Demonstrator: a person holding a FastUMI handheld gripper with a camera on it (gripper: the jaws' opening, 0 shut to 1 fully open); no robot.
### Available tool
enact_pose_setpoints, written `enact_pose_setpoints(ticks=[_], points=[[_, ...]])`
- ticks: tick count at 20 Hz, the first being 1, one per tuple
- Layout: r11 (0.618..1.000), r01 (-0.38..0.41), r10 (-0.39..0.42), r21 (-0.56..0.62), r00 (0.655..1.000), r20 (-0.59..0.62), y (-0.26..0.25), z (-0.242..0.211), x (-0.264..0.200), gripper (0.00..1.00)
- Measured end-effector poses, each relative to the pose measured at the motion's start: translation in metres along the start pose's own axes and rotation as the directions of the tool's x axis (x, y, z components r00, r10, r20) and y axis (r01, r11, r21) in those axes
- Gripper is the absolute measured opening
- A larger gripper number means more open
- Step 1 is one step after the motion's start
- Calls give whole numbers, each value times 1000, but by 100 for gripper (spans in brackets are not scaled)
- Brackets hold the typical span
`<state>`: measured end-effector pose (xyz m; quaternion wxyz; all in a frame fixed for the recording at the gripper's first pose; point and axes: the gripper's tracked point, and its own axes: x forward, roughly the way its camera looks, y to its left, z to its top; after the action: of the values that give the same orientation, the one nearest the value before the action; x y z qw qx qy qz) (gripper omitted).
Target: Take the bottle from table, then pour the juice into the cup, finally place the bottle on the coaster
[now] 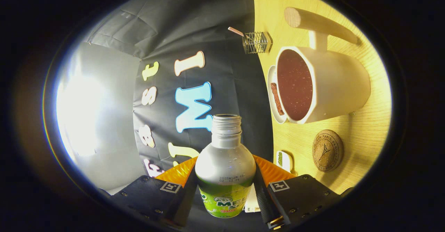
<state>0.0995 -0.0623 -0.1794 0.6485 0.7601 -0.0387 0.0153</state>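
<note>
The gripper point(225, 190) has its two fingers pinched against the sides of the bottle point(225, 166), one on each flank of the body just under the silver shoulder, so the bottle sits squarely between them with its uncapped threaded neck pointing ahead. The whole view is rolled: the wooden table point(368, 134) stands up along the 3 o'clock side, which suggests the bottle is being carried tipped over towards it.

From the bottle's mouth the cup point(323, 86) lies at about 2 o'clock, its open rim facing back toward the fingers, well apart from the neck. Its inside looks dark and speckled; whether that is liquid or only the glaze I cannot tell at this angle. The cork coaster point(327, 150) lies at roughly 3 o'clock from the bottle, just below the cup, with bare wood between them.

The step in hand looks like the approach to pouring. To do it well, carry the neck across until the mouth hangs over the middle of the cup's opening before adding more tilt, then roll slowly so the stream stays thin. Keep the squeeze firm, as droplets on the shoulder hint at a slick surface. Stay off the wooden handle point(320, 21) at 1 o'clock
</note>
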Motion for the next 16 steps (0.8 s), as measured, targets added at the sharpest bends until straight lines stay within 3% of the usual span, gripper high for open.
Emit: enact_pose_setpoints(ticks=[16], points=[[997, -29, 27, 68, 999, 31, 7, 6, 5, 77]])
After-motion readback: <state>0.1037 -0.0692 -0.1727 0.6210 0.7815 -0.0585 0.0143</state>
